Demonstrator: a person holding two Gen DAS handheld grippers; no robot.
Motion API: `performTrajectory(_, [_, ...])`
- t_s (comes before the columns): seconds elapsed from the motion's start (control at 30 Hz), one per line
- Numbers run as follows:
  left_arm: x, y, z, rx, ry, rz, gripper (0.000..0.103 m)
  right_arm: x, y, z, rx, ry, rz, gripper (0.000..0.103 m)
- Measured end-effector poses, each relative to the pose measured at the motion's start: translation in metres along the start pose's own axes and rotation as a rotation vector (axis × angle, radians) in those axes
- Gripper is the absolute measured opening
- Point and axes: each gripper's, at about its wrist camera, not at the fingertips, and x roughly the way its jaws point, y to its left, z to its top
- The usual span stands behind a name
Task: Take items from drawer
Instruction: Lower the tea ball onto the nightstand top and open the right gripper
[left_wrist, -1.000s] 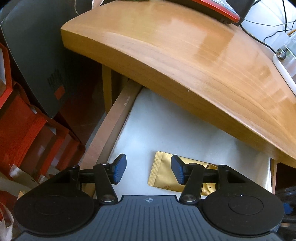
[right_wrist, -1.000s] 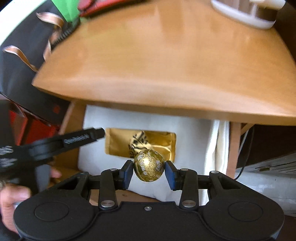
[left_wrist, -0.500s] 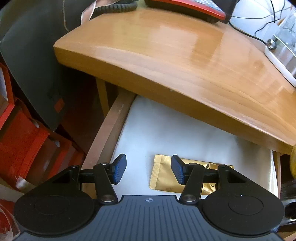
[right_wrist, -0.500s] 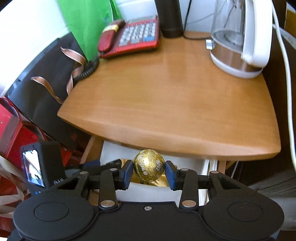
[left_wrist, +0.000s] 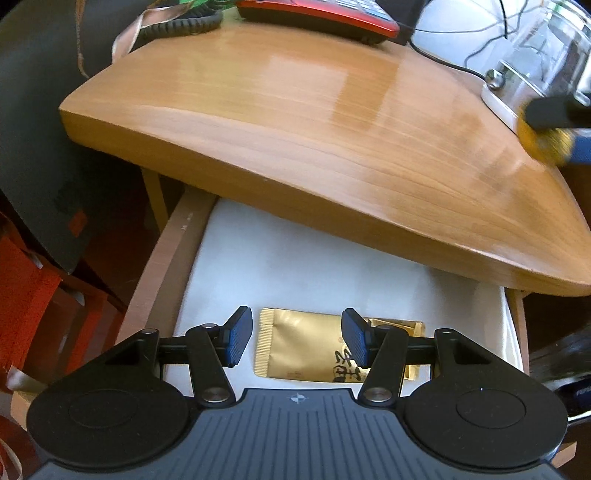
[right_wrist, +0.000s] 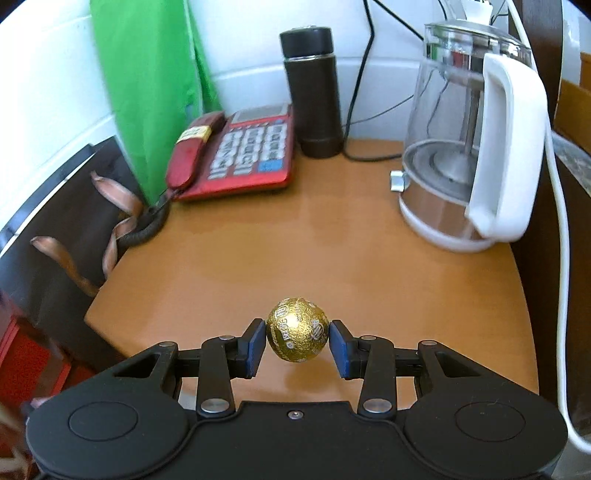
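The open drawer (left_wrist: 159, 266) under the wooden tabletop (left_wrist: 295, 122) has a white lining. A flat gold sachet (left_wrist: 306, 347) lies in it near the front. My left gripper (left_wrist: 297, 339) is open and empty, hovering just above the sachet. My right gripper (right_wrist: 297, 341) is shut on a gold foil ball (right_wrist: 297, 329) and holds it above the front part of the tabletop (right_wrist: 332, 251). The ball also shows blurred in the left wrist view (left_wrist: 543, 142) at the table's right edge.
On the tabletop stand a red telephone (right_wrist: 236, 151), a dark flask (right_wrist: 314, 92) and a glass kettle (right_wrist: 469, 136) with a white cord (right_wrist: 561, 240). Red bags (left_wrist: 33, 295) and a dark panel (left_wrist: 40, 129) are left of the drawer.
My right gripper has lifted the gold ball out of the drawer and up over the tabletop. My left gripper has stayed open above the sachet, drawing back slightly.
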Motion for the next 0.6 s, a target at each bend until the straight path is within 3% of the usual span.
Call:
performTrajectory(0.23, [-0.001,0.0,-0.002,-0.002,-0.01,-0.004,0.057,0.033,-0.001,0.014,-0.026,-0.02,-0.015,0.036])
performTrajectory(0.6, [0.0,0.0,-0.004,-0.009,0.003,0.001,0.057,0.05,-0.007,0.012,-0.035,-0.054,-0.034,0.037])
